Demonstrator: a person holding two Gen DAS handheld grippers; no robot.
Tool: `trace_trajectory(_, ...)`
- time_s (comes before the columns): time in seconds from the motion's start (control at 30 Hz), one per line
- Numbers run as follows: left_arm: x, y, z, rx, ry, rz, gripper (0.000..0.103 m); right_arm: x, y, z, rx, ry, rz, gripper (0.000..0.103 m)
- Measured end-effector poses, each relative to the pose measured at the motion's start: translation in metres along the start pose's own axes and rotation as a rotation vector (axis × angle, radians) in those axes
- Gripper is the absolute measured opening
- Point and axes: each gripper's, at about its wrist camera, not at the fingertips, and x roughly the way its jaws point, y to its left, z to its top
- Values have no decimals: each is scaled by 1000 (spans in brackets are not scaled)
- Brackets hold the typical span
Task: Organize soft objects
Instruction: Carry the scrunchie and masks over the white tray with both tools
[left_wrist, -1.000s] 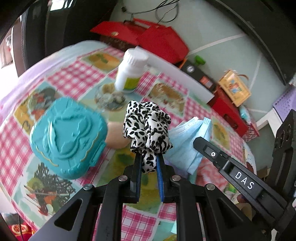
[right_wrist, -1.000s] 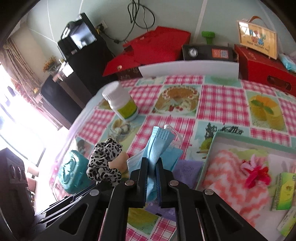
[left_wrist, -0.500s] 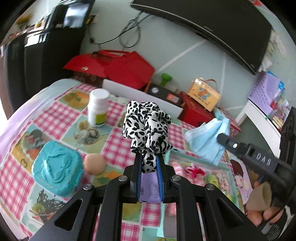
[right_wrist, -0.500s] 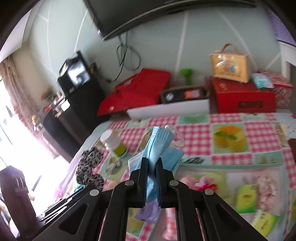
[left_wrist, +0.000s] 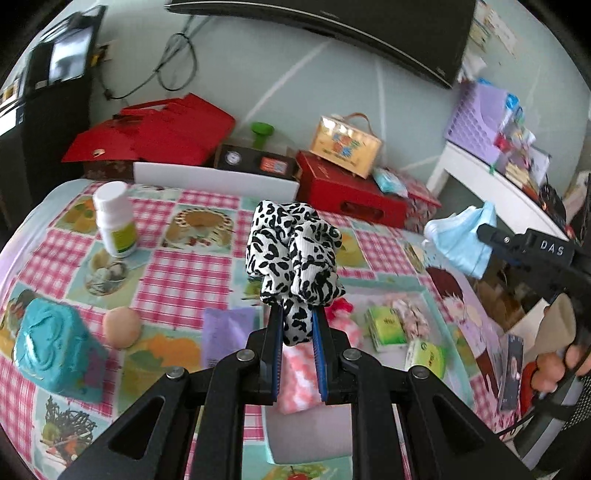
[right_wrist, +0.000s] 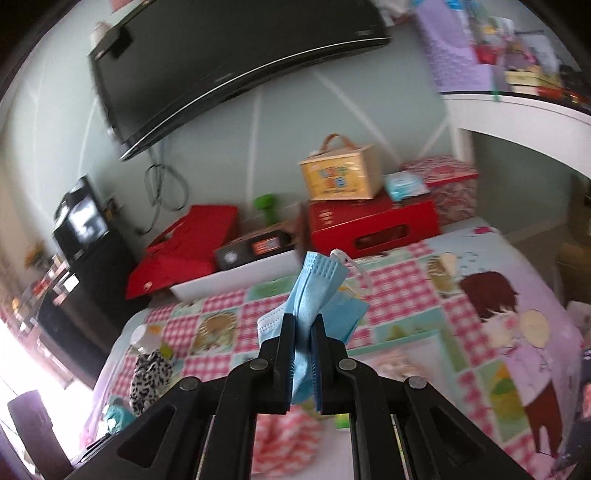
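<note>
Left gripper (left_wrist: 297, 321): closing narrowly on a black-and-white spotted scrunchie (left_wrist: 293, 254), pinching its lower fold between the blue pads; the rest is bunching up above the fingertips, clear of the desk.
Right gripper (right_wrist: 303, 336): clamping almost completely shut on a folded blue face mask (right_wrist: 314, 291); the mask is standing up out of the jaws, a white ear loop hanging to its right.
Right gripper, seen from the left wrist view: sitting at the far right (left_wrist: 484, 232) with the mask (left_wrist: 460, 240) drooping from its tip, held in the air over the right side of the desk.
Hand: fingers (left_wrist: 554, 369) wrapping the right gripper's handle at the right edge.
Desk (left_wrist: 177, 269): wearing a pink-checked cloth with food pictures.
Tray (left_wrist: 439, 306): lying near right on the desk, just beyond the left gripper; holding a pink-and-white fluffy cloth (left_wrist: 299, 376), green tissue packs (left_wrist: 386, 326) and a red bow, partly hidden behind the scrunchie.
Left side of desk: white pill bottle (left_wrist: 114, 218) standing far left; teal case (left_wrist: 55, 350) lying near left; peach-coloured ball (left_wrist: 121, 326) just right of the case; purple packet (left_wrist: 225, 332) between the ball and the tray.
</note>
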Motion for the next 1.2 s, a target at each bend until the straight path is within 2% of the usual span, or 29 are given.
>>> trace_trajectory(0.17,16,-29,6,92,55,-16,15,-1,-31,0,68,11,-37,8)
trace_trajectory(0.27,27,-43,10,116,106,-37,15,8,-47,-3,100,40,-73,8)
trace_trajectory(0.5,58,-75,11,191,192,-43,15,26,-73,-10,184,109,-93,8)
trace_trajectory(0.77,99,-83,4,202,278,-20,16,56,-80,-22,216,208,-88,8)
trace_trajectory(0.9,111,-81,-8,199,303,-33,16,73,-81,-31,222,257,-90,8)
trace_trajectory(1.07,122,-85,-23,217,349,-43,16,95,-88,-47,240,376,-158,11)
trace_trajectory(1.2,125,-86,-30,222,365,-41,16,101,-89,-54,226,424,-211,12)
